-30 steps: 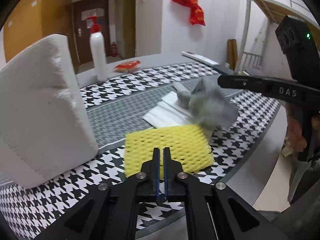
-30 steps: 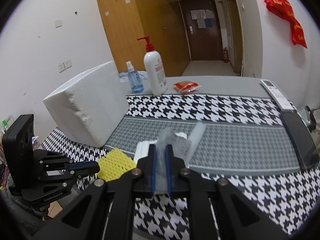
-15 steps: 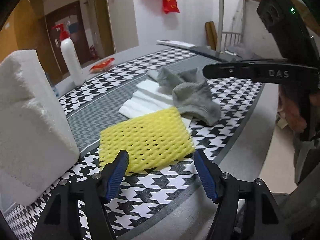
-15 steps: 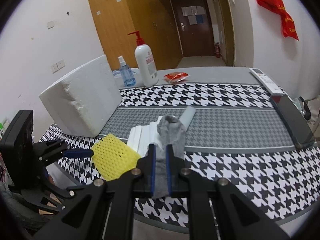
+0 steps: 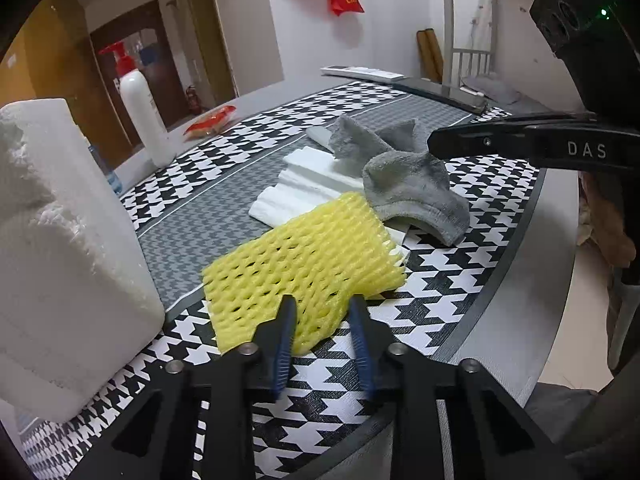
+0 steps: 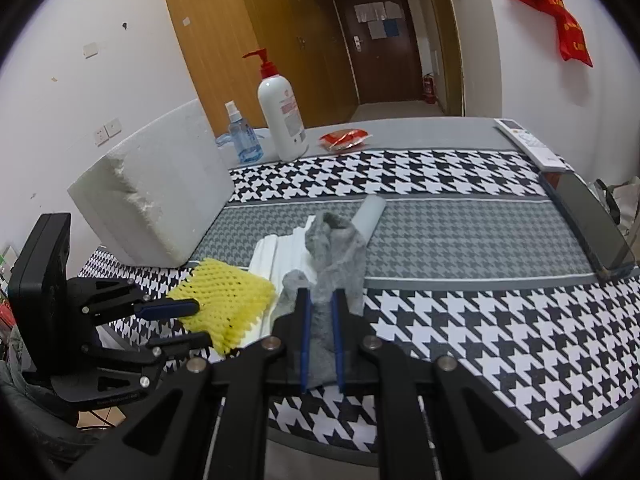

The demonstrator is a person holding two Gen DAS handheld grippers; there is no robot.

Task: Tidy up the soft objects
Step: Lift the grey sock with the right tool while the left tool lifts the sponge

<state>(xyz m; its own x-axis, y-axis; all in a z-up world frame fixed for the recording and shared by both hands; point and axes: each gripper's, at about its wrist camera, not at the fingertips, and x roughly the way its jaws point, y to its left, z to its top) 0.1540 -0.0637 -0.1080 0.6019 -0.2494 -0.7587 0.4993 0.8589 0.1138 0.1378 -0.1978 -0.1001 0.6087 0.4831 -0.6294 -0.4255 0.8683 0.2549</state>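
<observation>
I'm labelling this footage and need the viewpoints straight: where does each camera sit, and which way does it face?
Left wrist: on the left gripper, facing along its open fingers across the table at the yellow foam net and grey sock; the right gripper enters from the right side.
Right wrist: on the right gripper, facing the far door over the grey sock between its fingers; the left gripper shows at lower left.
Shared: net, sock, white foam block, pump bottle.
</observation>
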